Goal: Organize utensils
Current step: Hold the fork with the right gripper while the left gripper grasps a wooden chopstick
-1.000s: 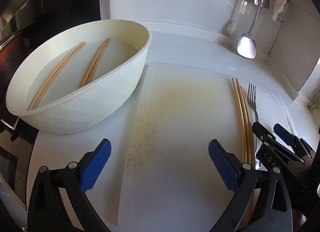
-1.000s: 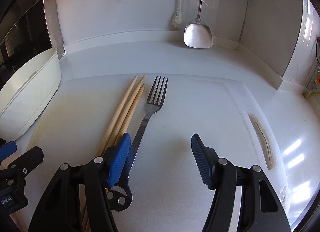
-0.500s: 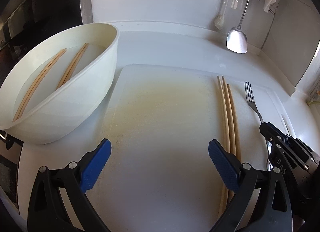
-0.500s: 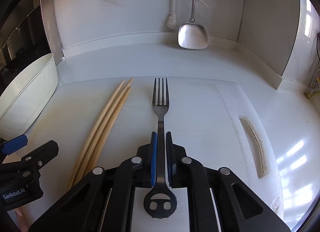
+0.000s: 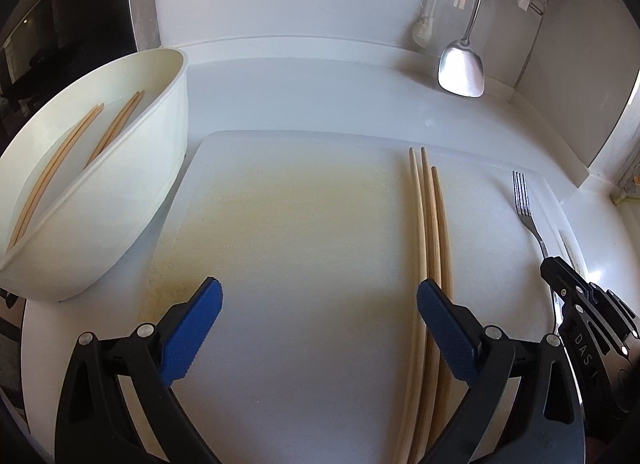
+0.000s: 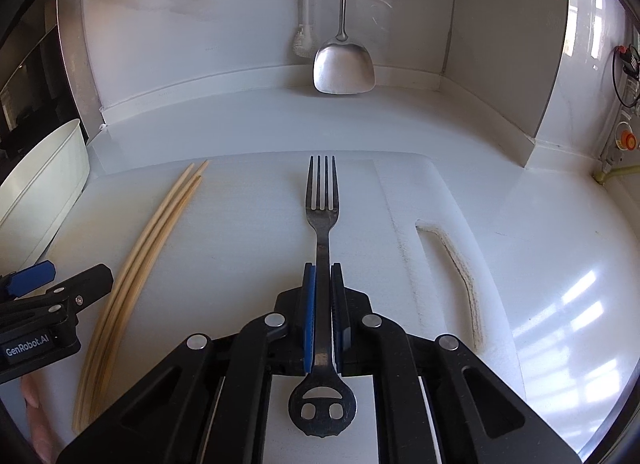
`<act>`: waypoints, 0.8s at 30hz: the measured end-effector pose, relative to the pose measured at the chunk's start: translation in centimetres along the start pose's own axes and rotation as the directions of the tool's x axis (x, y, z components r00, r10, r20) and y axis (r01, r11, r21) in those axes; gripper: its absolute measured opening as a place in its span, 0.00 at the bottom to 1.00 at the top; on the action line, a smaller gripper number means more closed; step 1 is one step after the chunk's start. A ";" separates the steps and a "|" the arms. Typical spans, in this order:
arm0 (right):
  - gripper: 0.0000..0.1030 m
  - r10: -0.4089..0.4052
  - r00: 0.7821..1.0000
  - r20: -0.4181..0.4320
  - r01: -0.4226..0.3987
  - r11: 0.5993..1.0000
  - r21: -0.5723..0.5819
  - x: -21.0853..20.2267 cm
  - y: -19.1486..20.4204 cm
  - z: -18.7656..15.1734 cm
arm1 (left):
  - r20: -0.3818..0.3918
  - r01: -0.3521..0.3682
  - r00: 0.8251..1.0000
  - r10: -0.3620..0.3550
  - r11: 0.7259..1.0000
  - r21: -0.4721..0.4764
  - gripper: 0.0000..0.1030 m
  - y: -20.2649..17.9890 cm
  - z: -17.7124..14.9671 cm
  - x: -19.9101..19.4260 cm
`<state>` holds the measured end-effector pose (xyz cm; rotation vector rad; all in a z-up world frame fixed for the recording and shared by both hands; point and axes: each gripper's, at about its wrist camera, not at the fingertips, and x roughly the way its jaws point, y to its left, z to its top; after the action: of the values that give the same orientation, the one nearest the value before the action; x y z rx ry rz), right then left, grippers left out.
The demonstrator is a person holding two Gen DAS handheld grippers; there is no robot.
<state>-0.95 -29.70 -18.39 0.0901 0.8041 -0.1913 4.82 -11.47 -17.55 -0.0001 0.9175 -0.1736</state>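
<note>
- White kitchen counter (image 6: 540, 248) under daylight, with a stained white cutting board (image 5: 304, 248) on it and a steel spatula (image 6: 344, 67) hanging against the back wall.
- Fork (image 6: 322, 223) lies lengthwise on the board, its long axis running away from the camera, tines toward the wall, its cut-out handle end toward the camera.
- Right gripper (image 6: 321, 276), low and level over the board, has its blue pads pressed onto the fork's handle from both sides.
- Three loose chopsticks (image 5: 430, 248) lie side by side left of the fork, tips also toward the wall.
- Left gripper (image 5: 318, 304) hovers over the board with fingers spread wide and nothing between them; its right pad (image 5: 446, 334) sits over the loose chopsticks.
- White oval bowl (image 5: 132, 199) at the board's left edge holds more chopsticks (image 5: 80, 151).
- Lettering "GenRobot.AI" shows on the left gripper's body; "DAS" on the right's.
</note>
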 end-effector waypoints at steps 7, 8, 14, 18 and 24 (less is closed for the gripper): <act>0.07 0.011 1.000 0.000 -0.011 1.000 0.014 0.0 -0.2 -0.1 | 0.010 -0.013 1.000 0.013 1.000 0.020 0.93 -1.0 0.0 0.0; 0.07 0.011 1.000 0.000 -0.011 1.000 0.015 0.0 -0.2 -0.1 | 0.012 -0.018 1.000 0.018 1.000 0.023 0.93 -1.0 0.0 0.0; 0.07 0.010 1.000 0.000 -0.010 1.000 0.015 0.0 -0.1 -0.1 | 0.026 -0.032 0.999 0.031 0.999 0.041 0.95 -1.3 -0.5 0.1; 0.07 0.010 1.000 0.000 -0.010 1.000 0.022 0.0 -0.2 -0.1 | 0.021 -0.032 0.999 0.031 0.998 0.054 0.95 -1.7 -0.7 0.4; 0.07 0.009 1.000 -0.002 -0.009 1.000 0.017 0.0 -0.2 0.0 | 0.011 -0.052 0.999 0.052 0.997 0.054 0.95 -2.0 -0.2 0.6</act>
<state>-0.97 -29.86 -18.43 0.1100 0.8043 -0.1898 4.70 -13.49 -17.98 0.0726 0.9017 -0.1500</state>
